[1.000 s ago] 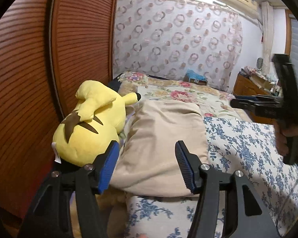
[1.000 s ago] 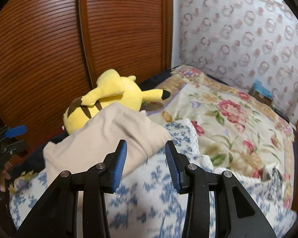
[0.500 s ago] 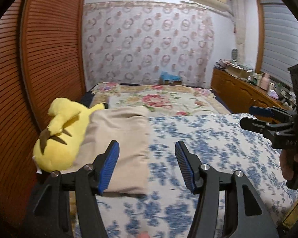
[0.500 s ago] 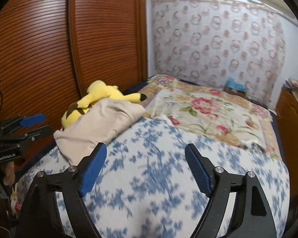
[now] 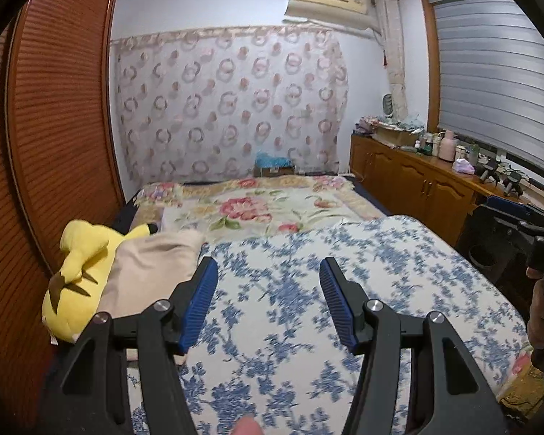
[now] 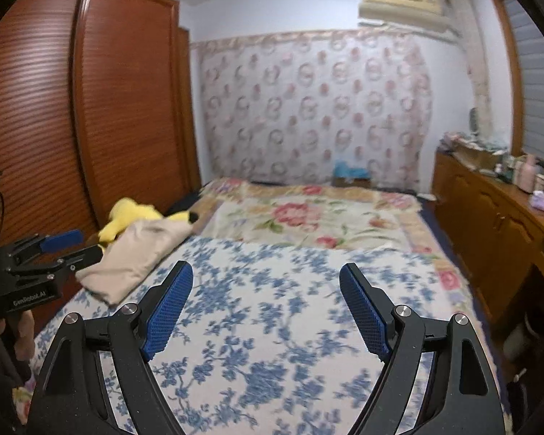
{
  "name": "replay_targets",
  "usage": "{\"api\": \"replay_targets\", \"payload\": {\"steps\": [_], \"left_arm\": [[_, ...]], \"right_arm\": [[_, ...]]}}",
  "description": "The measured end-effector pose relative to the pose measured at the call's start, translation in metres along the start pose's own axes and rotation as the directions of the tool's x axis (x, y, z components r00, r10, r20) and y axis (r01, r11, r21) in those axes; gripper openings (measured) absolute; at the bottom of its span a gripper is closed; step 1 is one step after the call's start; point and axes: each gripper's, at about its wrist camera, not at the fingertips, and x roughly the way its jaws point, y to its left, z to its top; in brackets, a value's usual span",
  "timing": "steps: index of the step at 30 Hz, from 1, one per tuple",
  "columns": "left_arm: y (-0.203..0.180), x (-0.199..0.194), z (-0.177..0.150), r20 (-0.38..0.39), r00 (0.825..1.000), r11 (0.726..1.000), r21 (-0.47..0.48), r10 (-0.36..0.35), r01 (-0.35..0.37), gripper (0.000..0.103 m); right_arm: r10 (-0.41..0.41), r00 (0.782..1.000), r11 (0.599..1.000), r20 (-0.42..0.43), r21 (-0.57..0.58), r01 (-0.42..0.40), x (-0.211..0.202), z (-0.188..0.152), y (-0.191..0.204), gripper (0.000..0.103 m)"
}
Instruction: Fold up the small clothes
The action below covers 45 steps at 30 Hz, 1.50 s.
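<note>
Filling most of both views, one bed (image 5: pixel 399 275) is lying under a blue-flowered white quilt (image 6: pixel 272 311), with one rose-patterned blanket (image 5: pixel 264 210) spreading beyond it toward the ring-printed curtain (image 5: pixel 228 101). One slatted wooden wardrobe (image 6: pixel 90 108) is standing along the bed's left side, and one wooden cabinet (image 5: pixel 417 177) is running along the right. One folded beige garment (image 6: pixel 134 257) is lying at the quilt's far left edge, leaning against one yellow plush toy (image 5: pixel 76 279). Two claws are hovering above the quilt. The left claw (image 5: pixel 268 301) is standing released, nothing between its blue pads, with the garment just beyond and left of its left finger. The right claw (image 6: pixel 266 304) has just been opening and is now standing wide, gripping nothing; the garment is lying up and to its left, well apart from its fingers.
</note>
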Motion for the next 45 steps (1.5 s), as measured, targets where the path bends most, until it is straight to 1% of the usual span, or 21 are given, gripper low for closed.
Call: {"api": "replay_targets", "payload": {"steps": [2, 5, 11, 21, 31, 45], "left_arm": [[-0.007, -0.006, 0.006, 0.013, 1.000, 1.000, 0.007, -0.003, 0.003, 0.058], [-0.014, -0.011, 0.012, 0.020, 1.000, 1.000, 0.005, 0.018, -0.018, 0.058], [-0.017, -0.021, 0.021, 0.037, 0.999, 1.000, -0.012, 0.024, -0.024, 0.058], [-0.020, -0.028, 0.023, 0.052, 0.998, 0.999, -0.016, 0.028, -0.027, 0.058], [-0.017, -0.035, 0.025, 0.061, 0.998, 0.999, -0.016, 0.034, -0.033, 0.058], [-0.018, -0.034, 0.023, 0.060, 0.998, 0.999, -0.015, 0.034, -0.033, 0.058]], "right_arm": [[-0.019, 1.000, 1.000, 0.025, 0.012, 0.018, -0.014, 0.003, -0.006, 0.085], [-0.042, 0.997, 0.999, 0.060, 0.017, 0.041, -0.031, 0.007, -0.011, 0.085], [-0.084, 0.991, 0.996, 0.101, 0.029, 0.081, -0.051, 0.008, -0.013, 0.085], [-0.095, 0.989, 0.995, 0.110, 0.031, 0.092, -0.054, 0.008, -0.013, 0.085], [-0.087, 0.992, 0.996, 0.094, 0.027, 0.085, -0.048, 0.005, -0.010, 0.085], [-0.090, 0.991, 0.996, 0.095, 0.028, 0.088, -0.047, 0.005, -0.012, 0.085]]}}
